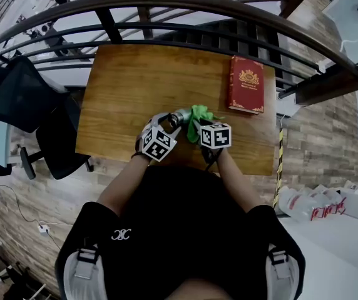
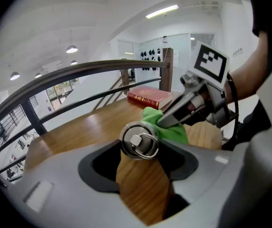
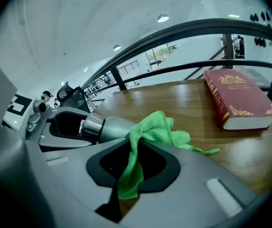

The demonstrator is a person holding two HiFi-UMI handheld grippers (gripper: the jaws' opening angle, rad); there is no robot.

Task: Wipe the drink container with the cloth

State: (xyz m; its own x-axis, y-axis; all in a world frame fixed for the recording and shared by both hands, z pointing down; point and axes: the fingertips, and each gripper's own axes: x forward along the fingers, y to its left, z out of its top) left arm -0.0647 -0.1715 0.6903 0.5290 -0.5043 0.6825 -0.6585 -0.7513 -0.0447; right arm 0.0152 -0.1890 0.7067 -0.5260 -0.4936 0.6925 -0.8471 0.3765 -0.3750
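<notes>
The drink container point(image 1: 180, 117) is a grey metal flask lying sideways above the wooden table point(image 1: 129, 86). My left gripper point(image 1: 168, 125) is shut on it; in the left gripper view its ringed cap point(image 2: 139, 145) sits between the jaws. A green cloth point(image 1: 199, 119) is draped over the flask's body point(image 3: 108, 128). My right gripper point(image 1: 199, 129) is shut on the cloth point(image 3: 148, 132), which hangs down between its jaws. In the left gripper view the right gripper point(image 2: 170, 119) presses the cloth point(image 2: 167, 129) against the flask from the right.
A red hardback book point(image 1: 246, 84) lies at the table's far right. A dark curved railing point(image 1: 166, 2) runs behind the table. Black office chairs point(image 1: 16, 99) stand to the left. The person's body is close to the near edge.
</notes>
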